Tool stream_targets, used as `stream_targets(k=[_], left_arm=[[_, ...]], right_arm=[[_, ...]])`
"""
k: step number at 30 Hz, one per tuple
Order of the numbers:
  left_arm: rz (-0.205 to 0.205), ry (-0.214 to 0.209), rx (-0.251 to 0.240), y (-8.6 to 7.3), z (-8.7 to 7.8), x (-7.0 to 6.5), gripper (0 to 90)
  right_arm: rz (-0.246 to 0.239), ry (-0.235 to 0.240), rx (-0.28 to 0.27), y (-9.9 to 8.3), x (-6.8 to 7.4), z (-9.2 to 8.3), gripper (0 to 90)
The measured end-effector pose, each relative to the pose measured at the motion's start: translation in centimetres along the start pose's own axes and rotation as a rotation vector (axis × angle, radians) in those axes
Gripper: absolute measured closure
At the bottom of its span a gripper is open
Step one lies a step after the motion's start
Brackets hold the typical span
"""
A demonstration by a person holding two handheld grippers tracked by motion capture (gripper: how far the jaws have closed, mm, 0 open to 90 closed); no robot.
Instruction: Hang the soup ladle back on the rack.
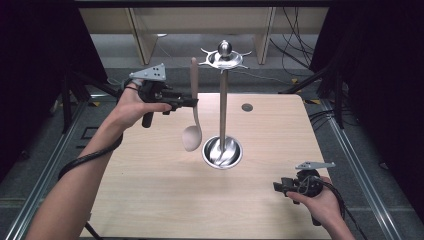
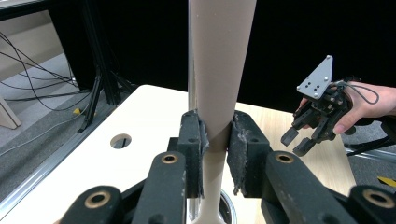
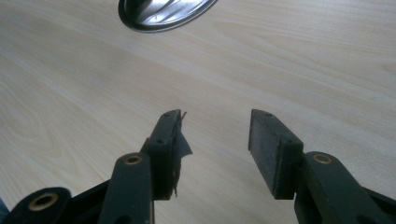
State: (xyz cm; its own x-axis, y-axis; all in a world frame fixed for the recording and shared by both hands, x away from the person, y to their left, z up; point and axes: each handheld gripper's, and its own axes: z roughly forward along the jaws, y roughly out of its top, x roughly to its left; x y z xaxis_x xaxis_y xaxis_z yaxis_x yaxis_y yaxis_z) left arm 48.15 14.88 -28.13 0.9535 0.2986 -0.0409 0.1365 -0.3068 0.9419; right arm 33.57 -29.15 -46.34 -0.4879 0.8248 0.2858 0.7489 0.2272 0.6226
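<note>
A beige spoon [image 1: 193,107] hangs upright in the air, bowl down, left of a steel utensil stand [image 1: 223,100]. My left gripper [image 1: 194,102] is shut on the spoon's handle [image 2: 217,93], its pads pressing both sides in the left gripper view. The spoon's top end lies near one of the hooks on the stand's top ring [image 1: 225,60]; I cannot tell whether they touch. My right gripper [image 1: 276,187] is low over the table's near right part, jaws open with nothing between them, as the right gripper view [image 3: 215,135] shows. It also appears far off in the left gripper view [image 2: 296,140].
The stand's round steel base [image 1: 222,152] sits mid-table, its rim also at the top of the right gripper view [image 3: 159,18]. A small round hole [image 1: 247,107] marks the wooden table [image 1: 165,200] at the back. Cables and metal frame legs lie on the floor beyond.
</note>
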Motion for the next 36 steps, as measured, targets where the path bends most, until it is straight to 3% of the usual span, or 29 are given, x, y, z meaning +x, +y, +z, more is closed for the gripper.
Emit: stream_targets(k=[36], left_arm=[[0.002,-0.041,0.089,0.73,0.89,0.59,75.1]], right_arm=[[0.008,0.001,0.003,-0.04,0.04,-0.01,54.8]])
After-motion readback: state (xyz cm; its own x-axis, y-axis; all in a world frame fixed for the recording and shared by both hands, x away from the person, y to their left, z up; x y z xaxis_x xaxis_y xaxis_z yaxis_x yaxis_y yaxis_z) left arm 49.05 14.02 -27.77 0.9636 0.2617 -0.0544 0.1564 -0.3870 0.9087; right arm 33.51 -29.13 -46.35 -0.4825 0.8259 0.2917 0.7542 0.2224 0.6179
